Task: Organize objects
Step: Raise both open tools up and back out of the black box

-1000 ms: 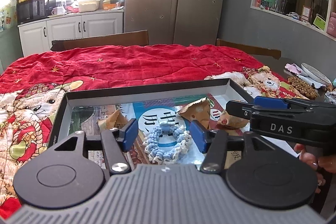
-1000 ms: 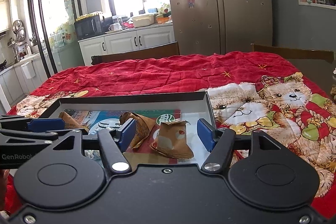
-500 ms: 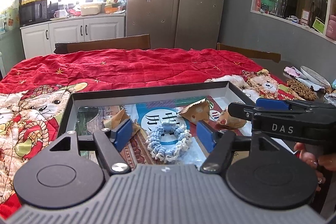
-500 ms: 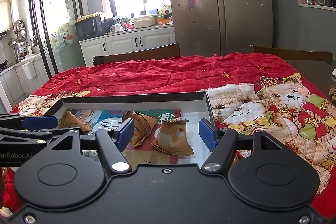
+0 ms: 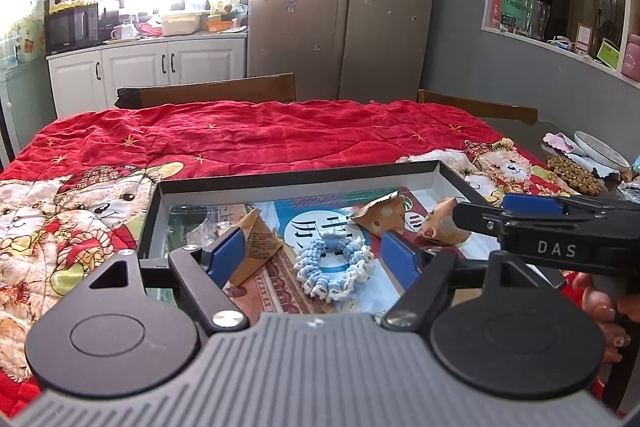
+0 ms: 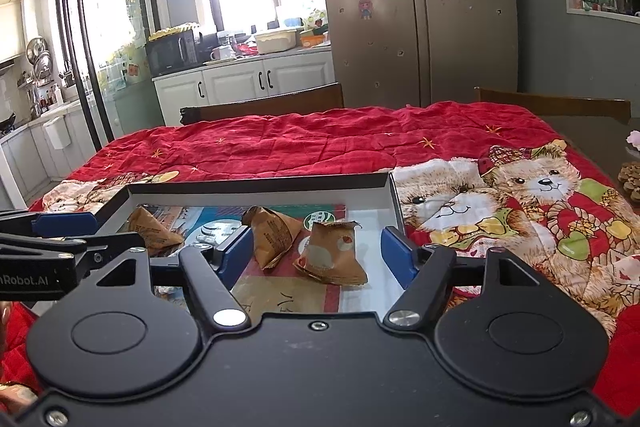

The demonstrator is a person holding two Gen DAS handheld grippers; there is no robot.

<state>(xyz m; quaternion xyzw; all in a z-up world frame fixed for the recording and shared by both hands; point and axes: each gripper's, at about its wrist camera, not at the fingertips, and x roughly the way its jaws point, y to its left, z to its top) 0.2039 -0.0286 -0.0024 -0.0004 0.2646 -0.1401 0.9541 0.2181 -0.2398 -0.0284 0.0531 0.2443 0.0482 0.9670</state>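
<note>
A shallow black box with a printed floor lies on the red quilt. In it are a blue-and-white crocheted scrunchie and three brown paper packets. My left gripper hovers low over the box. Its jaws are opening, with the scrunchie lying between them untouched. My right gripper stands open around the right-hand packet, its pads clear of it. The middle packet is beside its left finger. Each gripper shows side-on in the other's view.
The red bear-print quilt covers the table. Two wooden chair backs stand at the far edge. Plates and a brown trivet sit at the table's right end. A hand holds the right gripper.
The left gripper's jaws have spread wider around the scrunchie. The right gripper's jaws have widened a little around the packet. Neither hand has shifted noticeably.
</note>
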